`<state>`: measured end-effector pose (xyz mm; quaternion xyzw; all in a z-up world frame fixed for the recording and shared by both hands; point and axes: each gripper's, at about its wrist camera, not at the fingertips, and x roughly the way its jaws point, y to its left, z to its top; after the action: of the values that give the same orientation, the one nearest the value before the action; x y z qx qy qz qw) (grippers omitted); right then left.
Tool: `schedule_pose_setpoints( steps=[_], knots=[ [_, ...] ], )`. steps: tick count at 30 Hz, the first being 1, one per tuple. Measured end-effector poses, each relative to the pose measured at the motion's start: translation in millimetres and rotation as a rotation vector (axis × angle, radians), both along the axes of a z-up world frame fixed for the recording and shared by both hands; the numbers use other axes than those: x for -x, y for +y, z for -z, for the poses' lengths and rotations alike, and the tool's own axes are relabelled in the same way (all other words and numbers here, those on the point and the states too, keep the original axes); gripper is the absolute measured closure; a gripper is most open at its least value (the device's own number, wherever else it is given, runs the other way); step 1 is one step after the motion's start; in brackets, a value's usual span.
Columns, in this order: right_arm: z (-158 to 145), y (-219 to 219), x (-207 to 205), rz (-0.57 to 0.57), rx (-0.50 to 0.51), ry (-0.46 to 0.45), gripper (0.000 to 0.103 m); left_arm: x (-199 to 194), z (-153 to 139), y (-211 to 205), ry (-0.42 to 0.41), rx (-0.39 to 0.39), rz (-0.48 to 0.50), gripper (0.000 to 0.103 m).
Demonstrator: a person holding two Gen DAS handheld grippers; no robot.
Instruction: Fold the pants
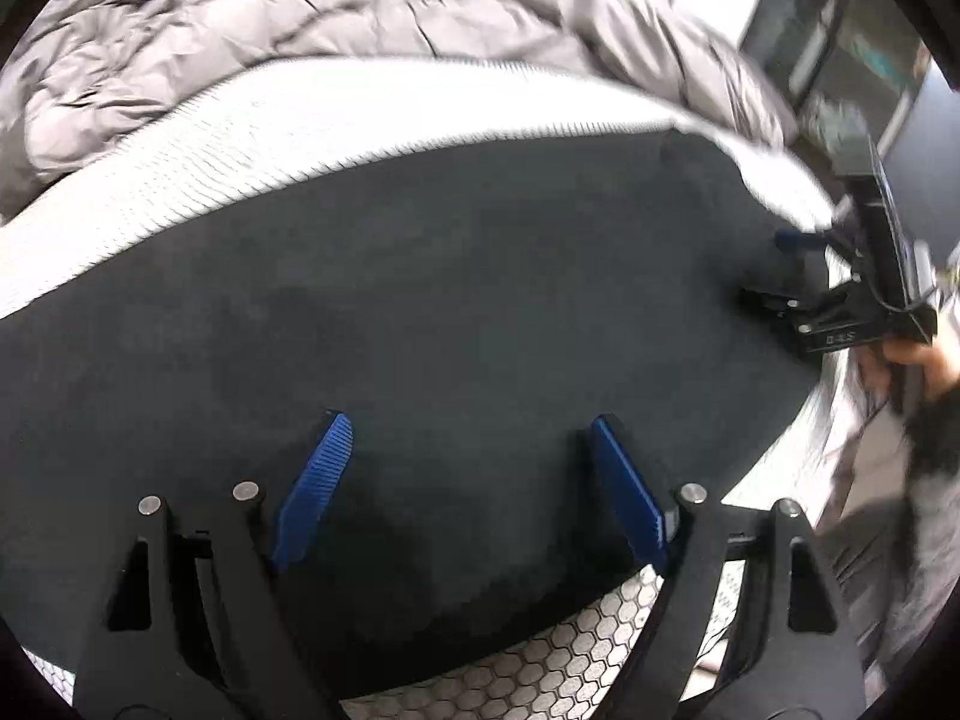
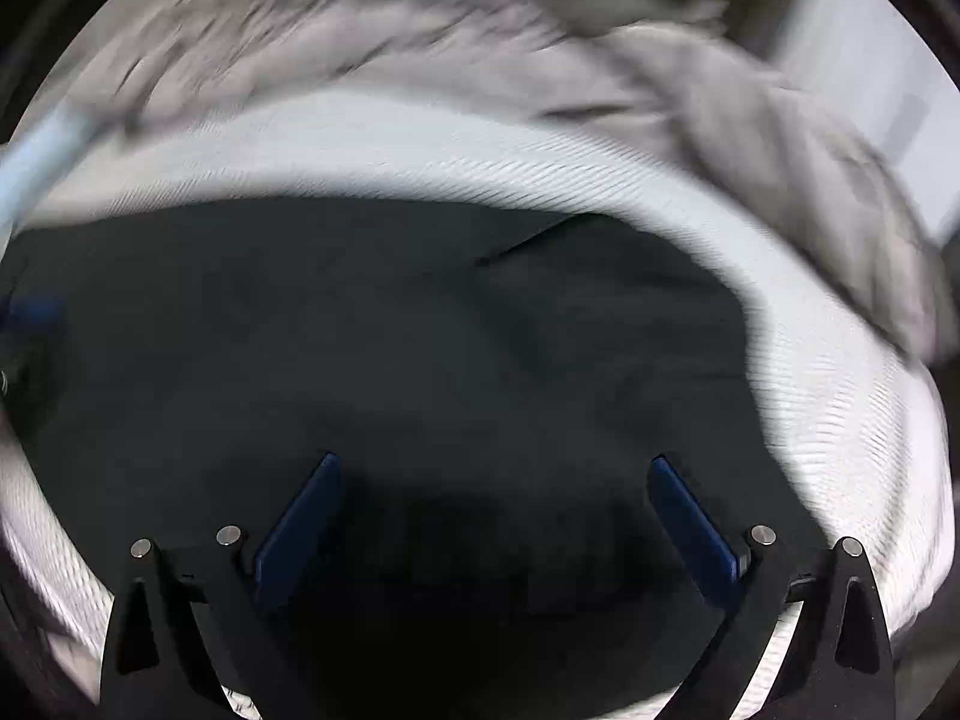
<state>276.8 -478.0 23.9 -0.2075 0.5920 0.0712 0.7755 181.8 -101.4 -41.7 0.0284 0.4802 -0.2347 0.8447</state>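
White-sheeted bed (image 1: 252,138), dark pants (image 1: 450,300) spread flat, grey duvet (image 1: 240,18) bunched behind

Soft, even daylight; fisheye bending and black vignette at every edge. Right wrist view smears heavily with motion blur, left wrist view only along its top and right edges.

The right claw (image 1: 786,267) bears small pale characters, too blurred to read.
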Motion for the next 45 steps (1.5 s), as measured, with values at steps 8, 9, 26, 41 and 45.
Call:
schedule_pose_setpoints(
  steps=[8, 9, 26, 41, 45],
  knots=[
    [-12, -135, 3, 0.432, 0.162, -0.042, 0.000, 17, 2, 17, -0.023, -0.065, -0.041, 0.016],
    [-14, -148, 3, 0.500, 0.079, -0.029, 0.000, 15, 1, 23, -0.023, -0.056, -0.045, 0.016],
    [-24, -46, 0, 0.307, -0.087, -0.079, 0.010, 8, -2, 60, -0.041, -0.038, -0.156, 0.018],
    [-5, 133, 35, -0.140, -0.097, -0.049, 0.009, 34, 6, 16, -0.060, -0.086, 0.008, 0.016],
    [-10, 92, 32, -0.066, -0.055, -0.005, 0.007, 36, 6, 36, -0.071, -0.086, -0.019, 0.013]
  ],
)
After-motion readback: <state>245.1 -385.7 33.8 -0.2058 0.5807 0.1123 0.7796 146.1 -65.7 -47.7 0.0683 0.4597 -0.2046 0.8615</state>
